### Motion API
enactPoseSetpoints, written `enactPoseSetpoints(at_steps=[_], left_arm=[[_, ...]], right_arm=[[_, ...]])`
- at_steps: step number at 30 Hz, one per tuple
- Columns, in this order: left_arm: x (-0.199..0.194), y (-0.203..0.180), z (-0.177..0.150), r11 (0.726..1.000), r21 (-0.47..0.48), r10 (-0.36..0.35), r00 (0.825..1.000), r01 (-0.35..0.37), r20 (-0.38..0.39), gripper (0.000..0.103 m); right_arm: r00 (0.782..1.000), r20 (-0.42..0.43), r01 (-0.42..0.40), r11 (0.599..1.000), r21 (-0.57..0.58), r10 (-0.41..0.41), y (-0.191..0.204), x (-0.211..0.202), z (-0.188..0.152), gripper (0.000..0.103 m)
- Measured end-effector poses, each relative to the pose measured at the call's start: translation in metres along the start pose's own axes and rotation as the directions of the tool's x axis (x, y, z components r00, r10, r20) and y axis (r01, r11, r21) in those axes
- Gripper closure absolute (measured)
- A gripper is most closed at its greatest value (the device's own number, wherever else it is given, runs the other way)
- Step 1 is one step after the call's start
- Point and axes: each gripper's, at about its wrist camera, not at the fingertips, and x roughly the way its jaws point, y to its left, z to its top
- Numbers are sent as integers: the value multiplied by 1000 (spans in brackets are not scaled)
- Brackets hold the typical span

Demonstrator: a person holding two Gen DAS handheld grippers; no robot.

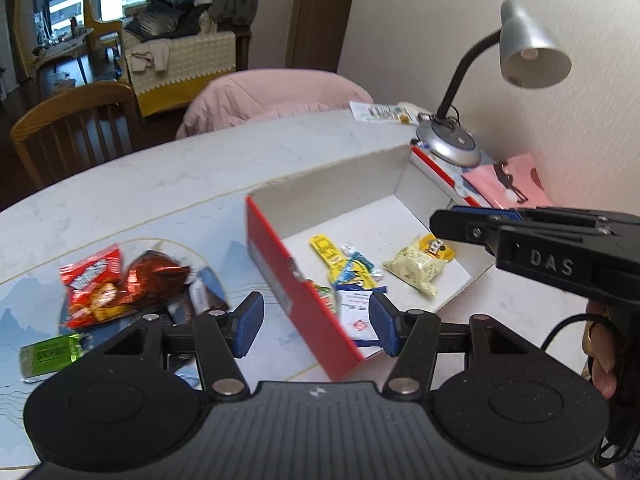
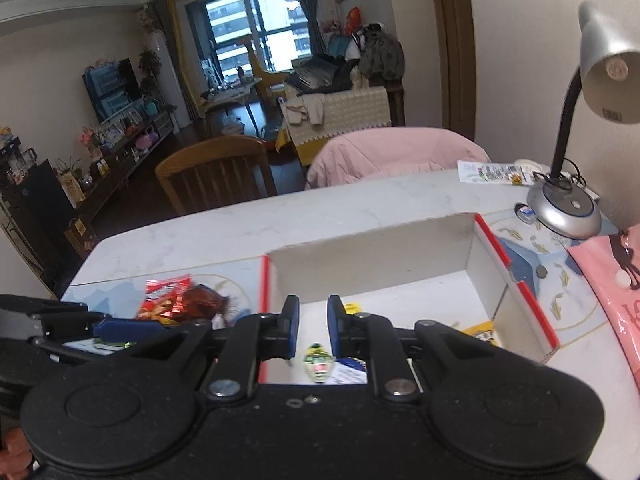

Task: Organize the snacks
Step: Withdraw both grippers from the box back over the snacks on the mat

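A red cardboard box (image 1: 296, 280) with a white inside stands on the table. It holds a yellow packet (image 1: 328, 252), a pale green packet (image 1: 416, 268), a white and blue sachet (image 1: 356, 312) and other small snacks. Left of the box lie a red snack bag (image 1: 94, 288), a dark red foil packet (image 1: 156, 276) and a green packet (image 1: 52, 354). My left gripper (image 1: 316, 322) is open and empty, straddling the box's near red wall. My right gripper (image 2: 313, 326) is open over the box (image 2: 516, 280), with a small green candy (image 2: 318, 364) lying loose below it. The right gripper also shows in the left wrist view (image 1: 472, 220).
A silver desk lamp (image 1: 448, 144) stands behind the box by the wall. A pink folder (image 1: 508, 184) lies at the right. A white packet (image 1: 380, 112) lies at the table's far edge. A pink-covered chair (image 1: 276, 96) and a wooden chair (image 1: 72, 128) stand beyond the table.
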Motion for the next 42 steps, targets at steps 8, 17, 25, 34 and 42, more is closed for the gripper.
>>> enactPoseSetpoints(at_steps=[8,17,25,34,42], left_arm=[[-49,51,-27,999,-38,9,997,-6,74,38],[-91,117,-65,992,-113,72,992,-60,107,33],[-108,167,-92,983,-162,100,989,-81,111,26],[-95,222,-113,985,-133,121,991,-112,65,24],[-53,260,-106,997,4,80,997,-80,5,24]], right_arm=[[999,35,-26,999,-36,27,57,-11,-17,89],[998,27,-55,996,-68,57,110,-10,-43,89],[998,-11,-56,996,-66,56,143,1,-62,88],[997,-45,-69,995,-69,66,166,17,-76,73],[995,-76,-72,989,-130,62,181,42,-75,3]])
